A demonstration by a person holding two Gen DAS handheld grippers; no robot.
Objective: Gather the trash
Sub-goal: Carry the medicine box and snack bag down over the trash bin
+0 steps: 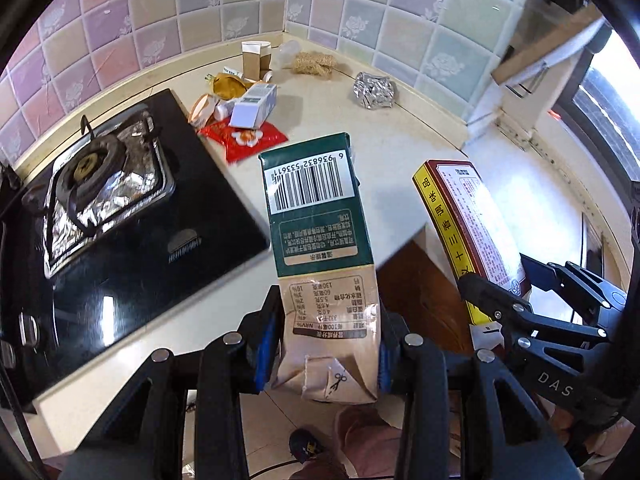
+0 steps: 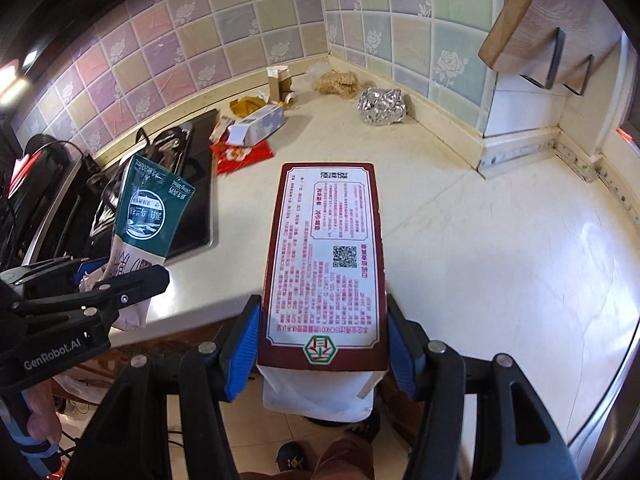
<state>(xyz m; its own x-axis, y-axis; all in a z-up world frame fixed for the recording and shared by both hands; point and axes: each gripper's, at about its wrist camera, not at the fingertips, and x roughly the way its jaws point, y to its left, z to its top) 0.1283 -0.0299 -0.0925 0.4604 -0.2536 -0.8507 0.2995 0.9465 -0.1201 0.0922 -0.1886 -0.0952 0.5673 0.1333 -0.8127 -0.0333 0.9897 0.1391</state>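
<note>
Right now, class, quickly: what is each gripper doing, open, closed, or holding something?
Left gripper: closed on the green carton.
Right gripper: closed on the red box.

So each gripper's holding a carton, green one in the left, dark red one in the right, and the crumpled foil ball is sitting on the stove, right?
Not quite. The crumpled foil ball sits on the countertop near the tiled corner, not on the stove, as the right wrist view shows. The left gripper does hold the green carton, the right gripper the dark red one.
</note>
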